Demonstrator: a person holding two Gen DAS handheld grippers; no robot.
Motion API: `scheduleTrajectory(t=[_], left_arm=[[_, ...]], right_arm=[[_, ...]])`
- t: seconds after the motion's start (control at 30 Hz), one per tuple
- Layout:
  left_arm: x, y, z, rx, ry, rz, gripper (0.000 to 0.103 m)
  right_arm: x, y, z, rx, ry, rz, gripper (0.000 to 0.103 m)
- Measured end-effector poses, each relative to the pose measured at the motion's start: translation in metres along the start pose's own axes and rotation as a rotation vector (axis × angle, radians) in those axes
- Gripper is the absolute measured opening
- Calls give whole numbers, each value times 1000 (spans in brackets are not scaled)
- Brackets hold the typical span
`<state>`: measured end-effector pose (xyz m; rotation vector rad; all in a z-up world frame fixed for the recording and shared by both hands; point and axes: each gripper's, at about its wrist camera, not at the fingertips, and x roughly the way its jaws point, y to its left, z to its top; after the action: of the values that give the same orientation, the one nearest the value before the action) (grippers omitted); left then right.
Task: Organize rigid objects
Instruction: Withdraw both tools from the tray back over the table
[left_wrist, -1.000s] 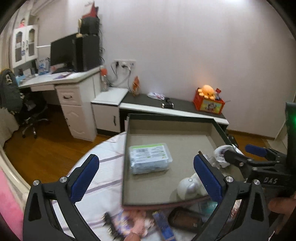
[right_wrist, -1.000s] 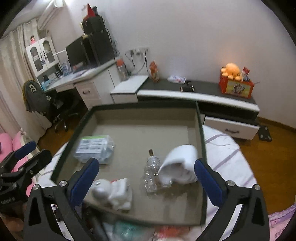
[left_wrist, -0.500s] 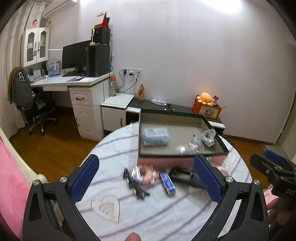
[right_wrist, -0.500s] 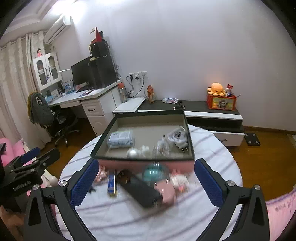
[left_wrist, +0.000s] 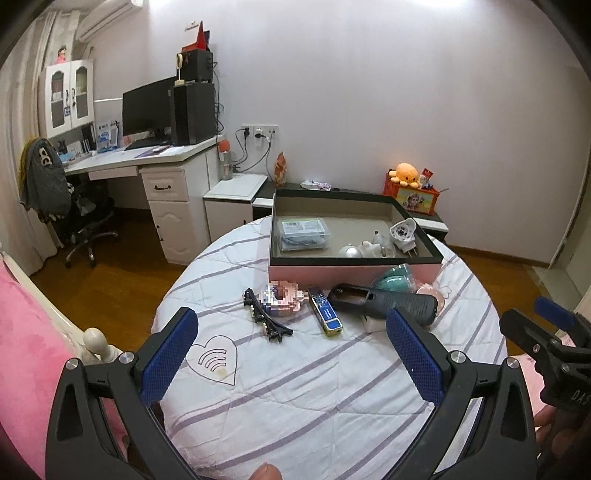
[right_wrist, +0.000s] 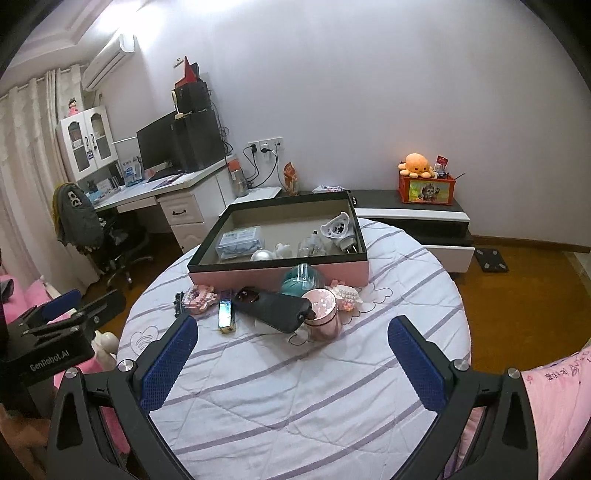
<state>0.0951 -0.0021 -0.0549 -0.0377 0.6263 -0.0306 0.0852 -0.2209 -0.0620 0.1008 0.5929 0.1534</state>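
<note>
A pink box with a dark rim (left_wrist: 354, 261) (right_wrist: 277, 257) stands at the far side of the round table; it holds a clear packet (left_wrist: 303, 233), a silver ball (left_wrist: 351, 252), a white plug (left_wrist: 402, 233) and a small glass bottle. In front of it lie a black hair clip (left_wrist: 266, 320), a pink block toy (left_wrist: 282, 298), a blue lighter (left_wrist: 325, 315), a dark case (left_wrist: 384, 302), a teal globe (right_wrist: 303, 278) and a pink cup (right_wrist: 322, 313). My left gripper (left_wrist: 295, 362) and right gripper (right_wrist: 291, 363) are open, empty, held back over the table's near part.
The table carries a white striped quilt (left_wrist: 314, 391). A pink bed (left_wrist: 26, 350) lies at left. Behind are a white desk (left_wrist: 155, 166) with a monitor, an office chair (left_wrist: 74, 214) and a low cabinet with an orange toy box (left_wrist: 413, 194).
Both grippers have drawn far back from over the box to the table's near side. The loose items in front of the box have come into full view.
</note>
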Motion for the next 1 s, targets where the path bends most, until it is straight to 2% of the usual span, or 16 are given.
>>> scheduleTrajectory(t=[0.4,0.8,1.0], left_arm=[[-4,-4,-1,21,10,51,103],[-3,-3,-4,8,18,39,103],[-3,-2,-6,6,21,40,103]], right_arm=[[-7,11,-2,-23,2,7,103],[-3,21,4,-52,-3,-63,103],[-3,21,5,-57,-7,-65,103]])
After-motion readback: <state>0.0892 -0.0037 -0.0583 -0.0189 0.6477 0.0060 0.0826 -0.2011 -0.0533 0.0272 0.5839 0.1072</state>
